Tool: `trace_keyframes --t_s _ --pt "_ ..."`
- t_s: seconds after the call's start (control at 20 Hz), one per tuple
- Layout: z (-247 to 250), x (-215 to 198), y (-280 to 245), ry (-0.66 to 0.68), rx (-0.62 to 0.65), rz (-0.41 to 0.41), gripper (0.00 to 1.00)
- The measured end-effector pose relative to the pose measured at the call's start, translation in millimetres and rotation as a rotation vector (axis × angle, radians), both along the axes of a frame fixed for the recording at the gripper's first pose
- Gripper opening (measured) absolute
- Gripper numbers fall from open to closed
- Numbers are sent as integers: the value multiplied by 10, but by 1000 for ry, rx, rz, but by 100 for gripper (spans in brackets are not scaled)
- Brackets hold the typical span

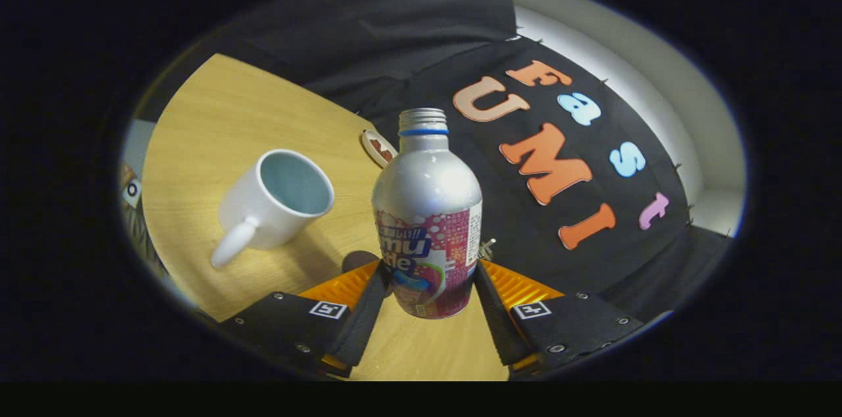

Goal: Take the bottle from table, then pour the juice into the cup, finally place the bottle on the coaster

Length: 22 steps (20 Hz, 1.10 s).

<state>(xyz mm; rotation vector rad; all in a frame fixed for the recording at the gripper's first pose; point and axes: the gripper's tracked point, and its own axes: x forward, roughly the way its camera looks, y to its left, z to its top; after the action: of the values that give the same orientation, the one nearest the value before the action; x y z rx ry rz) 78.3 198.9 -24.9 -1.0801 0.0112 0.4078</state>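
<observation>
Bottle (427,213) sits between the two fingers of the claw (427,302), silver metal body, pink and red label round the lower half, blue ring at the neck, threaded mouth with no cap on. Claw is clamped on the bottle: both fingers press its lower label area, one on each side. Bottle's base appears clear of the wooden surface (217,114), with bare wood visible below it between the fingers; bottle reads roughly upright along the claw's line, while the whole scene looks tilted around it.

Cup (276,203) is left of the bottle, near but apart from it, white mug with a pale blue inside, handle pointing toward the claw side and away from the bottle. Cup rests on the surface, mouth open and facing up; whether there is liquid inside, cannot tell. It casts a dark shadow on the wood toward the bottle.

Coaster (379,147) lies just behind the bottle's left shoulder, partly hidden by it, small round disc with a pale rim and reddish-brown middle, at the surface's far edge. It is beyond the cup, to the cup's right.

Surface is light wood with a curved edge. Behind the bottle hangs the black cloth wall (408,29), and a pale wall (658,75) shows past the cloth to the bottle's right.
</observation>
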Motion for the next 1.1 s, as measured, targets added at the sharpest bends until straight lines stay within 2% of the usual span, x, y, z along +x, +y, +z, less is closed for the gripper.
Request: trace_keyframes --t_s 0.3,0.6,0.85,1.1 --pt "2 133 165 199 355 2 77" --pt "-49 259 204 333 592 -30 75" --pt "-167 536 241 436 741 -80 75" --pt "-380 792 143 455 759 -145 75"
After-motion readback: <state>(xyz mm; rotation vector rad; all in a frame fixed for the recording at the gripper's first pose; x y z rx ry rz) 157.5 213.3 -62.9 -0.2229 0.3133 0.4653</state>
